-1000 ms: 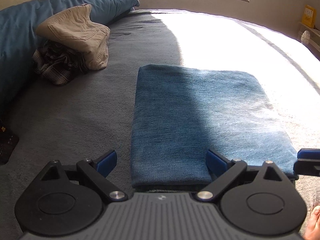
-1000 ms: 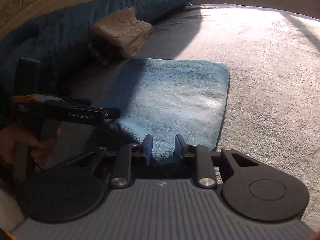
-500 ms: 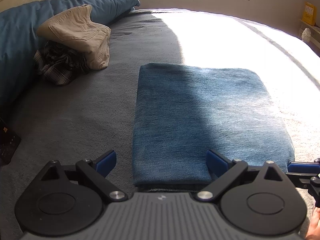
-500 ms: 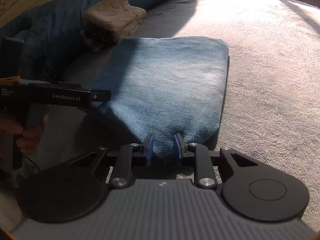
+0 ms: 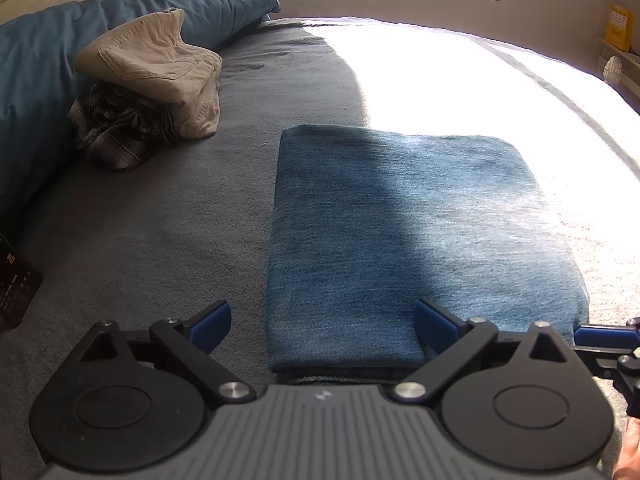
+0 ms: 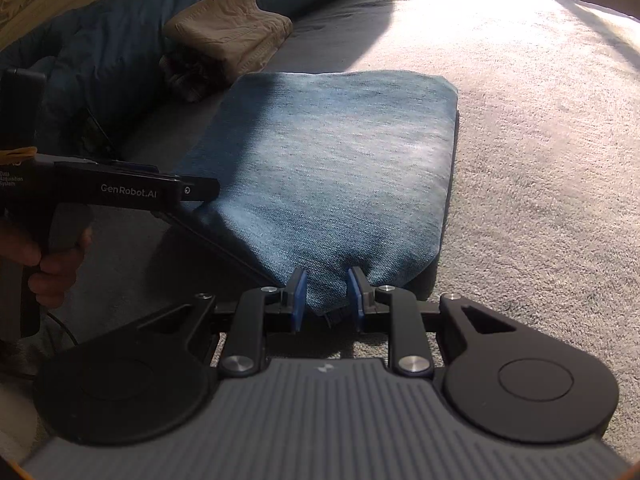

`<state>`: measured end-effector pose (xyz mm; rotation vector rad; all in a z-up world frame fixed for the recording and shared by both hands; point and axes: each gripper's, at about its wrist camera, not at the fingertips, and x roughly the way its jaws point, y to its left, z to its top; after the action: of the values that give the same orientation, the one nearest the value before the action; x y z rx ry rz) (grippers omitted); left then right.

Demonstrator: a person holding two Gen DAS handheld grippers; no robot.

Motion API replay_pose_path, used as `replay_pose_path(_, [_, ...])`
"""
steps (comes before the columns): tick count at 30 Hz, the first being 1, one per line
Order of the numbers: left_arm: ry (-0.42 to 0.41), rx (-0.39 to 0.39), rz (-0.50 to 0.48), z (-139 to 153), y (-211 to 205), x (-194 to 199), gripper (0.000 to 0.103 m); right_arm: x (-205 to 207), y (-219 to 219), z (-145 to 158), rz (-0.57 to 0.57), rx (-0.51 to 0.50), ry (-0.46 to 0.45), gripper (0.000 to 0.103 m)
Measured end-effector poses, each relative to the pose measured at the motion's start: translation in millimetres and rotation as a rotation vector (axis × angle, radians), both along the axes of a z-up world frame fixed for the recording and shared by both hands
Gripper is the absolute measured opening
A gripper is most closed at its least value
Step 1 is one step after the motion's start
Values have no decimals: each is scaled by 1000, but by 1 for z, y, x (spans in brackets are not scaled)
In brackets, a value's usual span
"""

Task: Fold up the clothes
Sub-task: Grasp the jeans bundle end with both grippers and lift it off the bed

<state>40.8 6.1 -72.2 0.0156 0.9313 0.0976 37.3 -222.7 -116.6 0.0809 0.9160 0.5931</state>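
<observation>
From the left wrist view, the folded jeans lay flat on the grey bedspread, a neat rectangle with its long axis running away from the camera toward the sunlit far side of the bed, the near short edge just ahead of the tool. The left gripper stood released, its blue pads wide apart; the near left corner of the denim lay between them, but neither pad pressed on it. Farther off, against the blue pillow, sat the folded tan trousers on top of a rumpled plaid garment, which looked not yet folded. From the right wrist view, the right gripper was clenched on the near edge of the jeans, close to their right corner, and the cloth puckered up between the narrow pads. The rectangle pointed away and a little rightward here, its right edge showing stacked layers. A hand held the left tool at the left edge of the picture. By my reading the jeans were nearly finished, with perhaps one more fold or a move to the pile remaining, and the plaid piece remained to be done.
</observation>
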Motion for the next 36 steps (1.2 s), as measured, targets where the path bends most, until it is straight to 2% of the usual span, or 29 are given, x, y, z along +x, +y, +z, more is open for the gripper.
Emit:
replay_pose_path(3, [-31,-42,-7,5,12,-3,99,2,-7,3,-10,40,18,22])
replay_pose_path(5, [-60,-116,22,11,29,-2,99,8,-21,9,-49,107,28,22])
replay_pose_path(8, [-54,-300,101,10,66,5,99,23,-52,17,-148,241,53,24])
replay_pose_path(10, [-22,-449,144,2,91,13,99,42,-76,9,-246,355,133,26])
replay_pose_path(12, [13,-583,151,-10,109,20,98,58,-93,-5,-308,440,217,28])
replay_pose_path(15, [64,-725,122,-30,126,31,97,74,-101,-31,-352,497,324,32])
replay_pose_path(19, [105,-781,35,-42,133,44,97,89,-104,-60,-370,562,445,36])
replay_pose_path(24, [163,-850,-63,-53,138,64,101,100,-98,-70,-330,618,505,38])
replay_pose_path(29, [204,-966,-120,-66,141,87,102,111,-92,-75,-282,660,556,38])
replay_pose_path(36, [211,-1015,-222,-78,127,122,103,143,-66,-83,-216,709,596,39])
